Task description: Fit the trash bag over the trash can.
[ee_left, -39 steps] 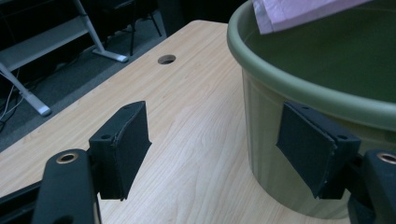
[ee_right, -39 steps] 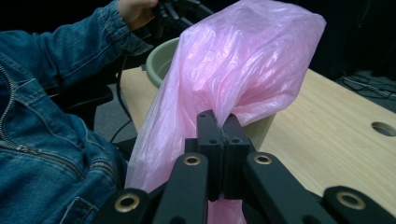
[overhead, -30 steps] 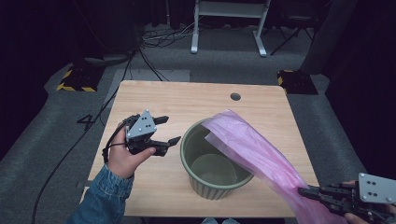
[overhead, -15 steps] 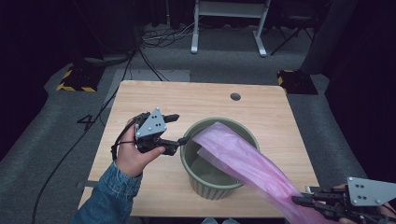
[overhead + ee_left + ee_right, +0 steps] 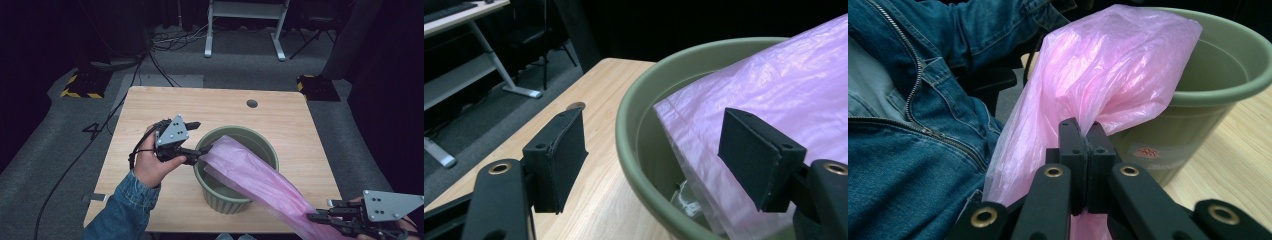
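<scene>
Work in hand: I am fitting the pink bag point(image 5: 260, 180) into the green bin point(image 5: 235, 197), which stands at the middle of the bench point(image 5: 150, 107) in the high view.
Bag position: one end lies over the bin's near-left rim, the other runs out past the bench edge to the lower right of the high view.
Long axis: it runs on a slant from the bin's left rim down to the lower right corner; the loose end points up-left, into the bin's mouth.
Right tongs point(image 5: 320, 218): pinched tight on the bag's gathered end, seen plainly in the right gripper view, where the film point(image 5: 1108, 75) bunches between the shut pads.
Left tongs point(image 5: 654, 150): spread wide; in the left gripper view one pad stands outside the bin wall, the other over the bag's edge point(image 5: 704, 130), with rim and edge both between them.
Contact on the left: I cannot tell whether either pad touches the film yet.
Risk one: if I close the left tongs as they stand, I judge they would clamp the rim together with the film, and the bag would not open.
Risk two: the bag looks taut; more pull from the right could drag the loose end off the rim or tip the light bin toward me.
Risk three: thin film may tear at the right pinch under a sharp tug.
</scene>
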`<state>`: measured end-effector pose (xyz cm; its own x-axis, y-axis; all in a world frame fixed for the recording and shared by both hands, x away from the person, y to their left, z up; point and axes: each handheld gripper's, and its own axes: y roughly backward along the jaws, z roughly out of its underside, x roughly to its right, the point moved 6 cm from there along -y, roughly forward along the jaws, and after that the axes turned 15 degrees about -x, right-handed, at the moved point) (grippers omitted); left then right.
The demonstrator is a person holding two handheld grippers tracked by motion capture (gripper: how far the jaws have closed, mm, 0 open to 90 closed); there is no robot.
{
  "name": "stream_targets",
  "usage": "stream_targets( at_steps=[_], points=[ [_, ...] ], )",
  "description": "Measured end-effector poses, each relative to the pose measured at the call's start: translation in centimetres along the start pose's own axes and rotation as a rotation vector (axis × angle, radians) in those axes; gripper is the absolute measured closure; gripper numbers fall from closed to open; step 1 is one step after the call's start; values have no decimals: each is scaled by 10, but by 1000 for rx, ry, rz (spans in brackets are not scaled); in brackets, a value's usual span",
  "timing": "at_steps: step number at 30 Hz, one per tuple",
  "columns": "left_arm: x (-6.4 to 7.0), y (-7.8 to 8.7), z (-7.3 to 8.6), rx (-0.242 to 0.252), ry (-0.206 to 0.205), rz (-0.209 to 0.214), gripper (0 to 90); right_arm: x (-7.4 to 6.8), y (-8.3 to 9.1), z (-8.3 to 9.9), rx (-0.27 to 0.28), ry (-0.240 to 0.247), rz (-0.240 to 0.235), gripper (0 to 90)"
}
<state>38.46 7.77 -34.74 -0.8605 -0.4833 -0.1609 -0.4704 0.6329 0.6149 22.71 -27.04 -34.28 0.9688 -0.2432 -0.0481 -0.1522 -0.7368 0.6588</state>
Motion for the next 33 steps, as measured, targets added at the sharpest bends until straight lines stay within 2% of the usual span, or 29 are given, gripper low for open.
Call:
stream_targets(
  at_steps=[4, 8, 13, 18, 25, 33],
  points=[
    [8, -7, -2, -19, -28, 17, 264, 0, 0, -3, 13, 4, -16, 898],
    [18, -14, -4, -27, -50, 45, 263, 2, 3, -6, 35, 5, -12, 898],
    [25, -18, -3, -41, -62, 67, 261, 6, 4, -14, 73, 12, -13, 898],
    [29, -18, -2, -45, -71, 73, 261, 13, 2, -26, 126, 23, -8, 898],
    [27, -17, 1, -39, -59, 68, 261, 31, -14, -34, 116, -6, 40, 898],
    [26, -14, 3, -34, -57, 60, 261, 52, -35, -39, 69, -25, 102, 897]
  ],
)
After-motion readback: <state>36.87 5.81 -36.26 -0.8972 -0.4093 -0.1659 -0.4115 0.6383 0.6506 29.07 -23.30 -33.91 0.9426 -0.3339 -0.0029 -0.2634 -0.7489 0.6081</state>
